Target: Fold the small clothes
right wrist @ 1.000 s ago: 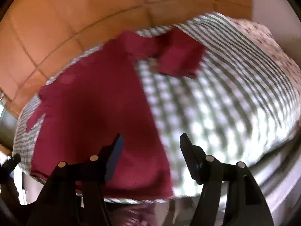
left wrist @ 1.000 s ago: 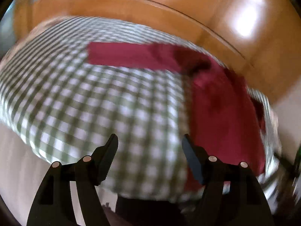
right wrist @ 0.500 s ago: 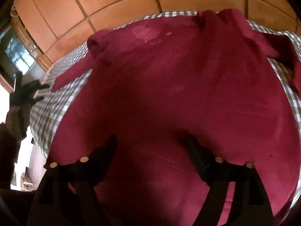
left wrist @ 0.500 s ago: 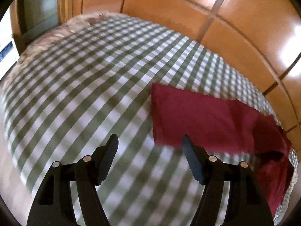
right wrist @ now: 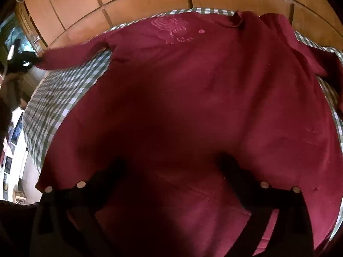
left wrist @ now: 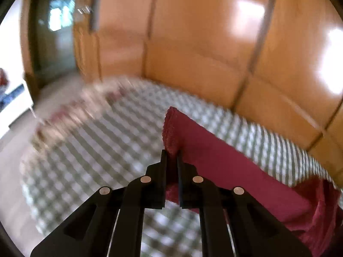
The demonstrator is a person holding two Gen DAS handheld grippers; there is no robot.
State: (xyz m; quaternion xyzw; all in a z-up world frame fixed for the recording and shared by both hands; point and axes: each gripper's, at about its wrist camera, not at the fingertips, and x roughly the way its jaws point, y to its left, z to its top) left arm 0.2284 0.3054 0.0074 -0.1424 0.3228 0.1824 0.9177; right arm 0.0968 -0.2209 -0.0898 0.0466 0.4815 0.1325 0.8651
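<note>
One maroon knit top (right wrist: 193, 98), sleeve cuff (left wrist: 171, 128) pinched, on checked cloth (left wrist: 96, 141).

Under me lies a bed with a green-and-white checked sheet (left wrist: 90, 156), which my right camera shows running along the far and side edges (right wrist: 62, 90). A blurred flowered cover (left wrist: 70, 111) sits at the sheet's far left end. Behind the bed stands a wall of glossy orange-brown wooden panels (left wrist: 193, 42), split by dark seams and carrying bright patches of reflected light (right wrist: 139, 2). Left of the panels I see a dark glass door (left wrist: 55, 32).
</note>
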